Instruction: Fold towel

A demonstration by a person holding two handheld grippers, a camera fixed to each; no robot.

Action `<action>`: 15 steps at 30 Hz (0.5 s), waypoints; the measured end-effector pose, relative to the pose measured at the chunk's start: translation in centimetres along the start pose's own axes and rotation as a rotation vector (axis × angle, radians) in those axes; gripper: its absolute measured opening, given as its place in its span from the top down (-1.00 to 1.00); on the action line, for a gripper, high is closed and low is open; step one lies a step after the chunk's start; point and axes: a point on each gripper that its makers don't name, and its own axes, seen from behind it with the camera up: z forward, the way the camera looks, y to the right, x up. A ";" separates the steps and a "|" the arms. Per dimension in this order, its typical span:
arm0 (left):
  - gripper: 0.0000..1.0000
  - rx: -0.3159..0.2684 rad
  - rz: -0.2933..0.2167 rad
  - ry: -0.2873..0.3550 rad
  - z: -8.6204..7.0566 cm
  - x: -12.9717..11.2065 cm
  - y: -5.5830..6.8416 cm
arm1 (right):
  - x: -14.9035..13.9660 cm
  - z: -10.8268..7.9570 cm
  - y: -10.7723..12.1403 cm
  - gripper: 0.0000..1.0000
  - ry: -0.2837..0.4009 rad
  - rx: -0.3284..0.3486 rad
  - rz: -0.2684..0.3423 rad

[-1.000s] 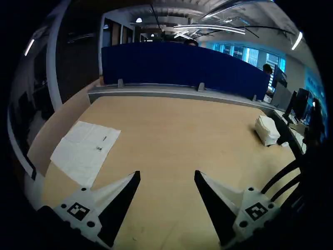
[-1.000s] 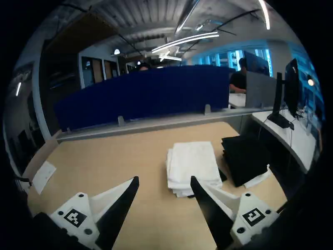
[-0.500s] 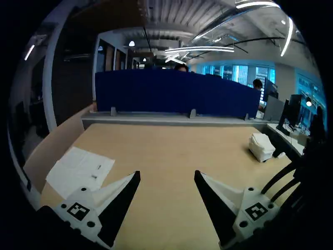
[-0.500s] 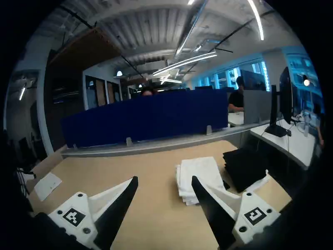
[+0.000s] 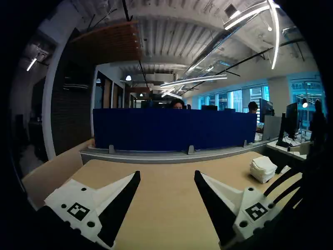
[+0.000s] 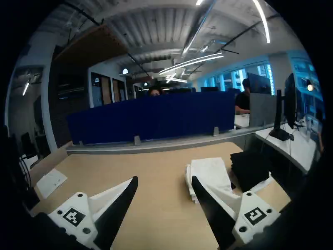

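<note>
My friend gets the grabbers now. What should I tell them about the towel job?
Left gripper: open, empty, over the table.
Right gripper: open, empty, pointing at the stack of white towels.
A black stack lies beside it; a flat white sheet lies at the table's other end.
Done: nothing grasped yet.
Left: take a towel, spread it, fold it.

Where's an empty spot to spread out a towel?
The bare middle of the light wooden table, between the flat white sheet and the stack of folded white towels, back to the blue divider panel. It is crowded past the towels: a black folded stack sits right beside them.
</note>
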 end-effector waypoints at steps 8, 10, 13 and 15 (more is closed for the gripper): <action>-0.92 0.049 -0.003 -0.018 0.4 -1.9 -1.5 | -0.2 0.5 -1.8 -1.00 -0.043 0.033 -0.048; -0.93 0.062 0.009 -0.020 0.6 -2.6 -1.8 | -0.2 0.7 -2.2 -1.00 -0.054 0.045 -0.059; -0.93 0.080 0.035 -0.009 0.8 -3.4 -2.0 | -0.2 1.0 -2.7 -0.99 -0.066 0.060 -0.078; -0.93 0.093 0.052 0.004 0.9 -3.9 -2.3 | -0.1 1.3 -2.9 -1.00 -0.072 0.065 -0.091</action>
